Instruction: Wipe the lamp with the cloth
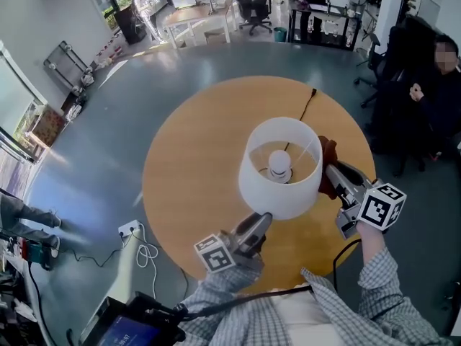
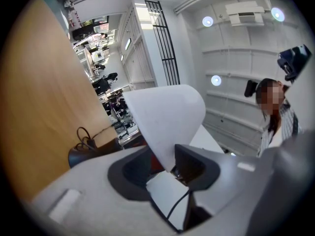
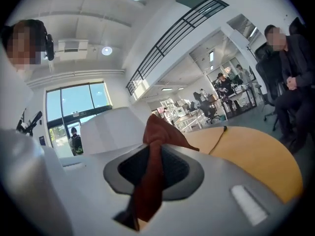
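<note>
— Right gripper [image 1: 330, 171], clenched on the rust-red cloth [image 1: 328, 148], held just beside the lamp [image 1: 277, 197] at the middle of the round counter [image 1: 187, 171]. And the other one?

— Left gripper [image 1: 259, 222] is pinching the near lower edge of the white shade [image 2: 167, 117], with the bare bulb [image 1: 279, 163] visible inside.

— How will it handle?

— Probably light, thin-walled and easy to dent or tip. Best steadied by the rim, with the soft cloth drawn gently over the outside.

— Anything in the way?

— A black cord [image 1: 306, 108] trails off the counter's far edge. A seated person [image 1: 432, 99] is well apart at right, with office desks beyond.
</note>
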Demonstrator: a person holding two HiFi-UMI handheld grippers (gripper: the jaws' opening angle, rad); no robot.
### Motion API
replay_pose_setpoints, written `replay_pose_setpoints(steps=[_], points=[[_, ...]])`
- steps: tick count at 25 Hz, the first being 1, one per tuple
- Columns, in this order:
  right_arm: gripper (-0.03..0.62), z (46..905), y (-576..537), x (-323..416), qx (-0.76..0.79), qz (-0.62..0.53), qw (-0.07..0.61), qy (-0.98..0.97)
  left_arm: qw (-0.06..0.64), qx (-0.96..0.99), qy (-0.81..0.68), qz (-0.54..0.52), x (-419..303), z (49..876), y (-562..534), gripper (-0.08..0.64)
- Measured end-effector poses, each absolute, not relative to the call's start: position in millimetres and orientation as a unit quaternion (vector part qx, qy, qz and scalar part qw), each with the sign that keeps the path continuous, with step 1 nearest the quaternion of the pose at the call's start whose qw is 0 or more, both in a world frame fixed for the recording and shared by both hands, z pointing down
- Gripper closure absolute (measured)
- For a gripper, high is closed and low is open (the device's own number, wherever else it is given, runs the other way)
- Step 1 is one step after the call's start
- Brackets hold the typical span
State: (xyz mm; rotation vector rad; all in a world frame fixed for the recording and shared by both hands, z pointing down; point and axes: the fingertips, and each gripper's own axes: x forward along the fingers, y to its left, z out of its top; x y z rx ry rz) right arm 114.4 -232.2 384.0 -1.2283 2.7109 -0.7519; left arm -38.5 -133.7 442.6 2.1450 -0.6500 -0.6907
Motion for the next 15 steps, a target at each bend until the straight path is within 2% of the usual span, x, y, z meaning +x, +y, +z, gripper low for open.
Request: replay_pose_setpoints(steps=[9, 15], points=[[0.518, 287.4, -284.9, 83.0, -0.322, -0.157, 0.055, 0.932, 0.387, 0.845, -0.253, -0.269, -38.8, 441.6, -135.9, 0.411], [0.518, 289.8, -291.0, 71.2, -0.284, -0.165, 0.039, 0.944, 0.388, 0.845, -0.252, -0.27, -34.1, 443.3, -131.0, 0.413]])
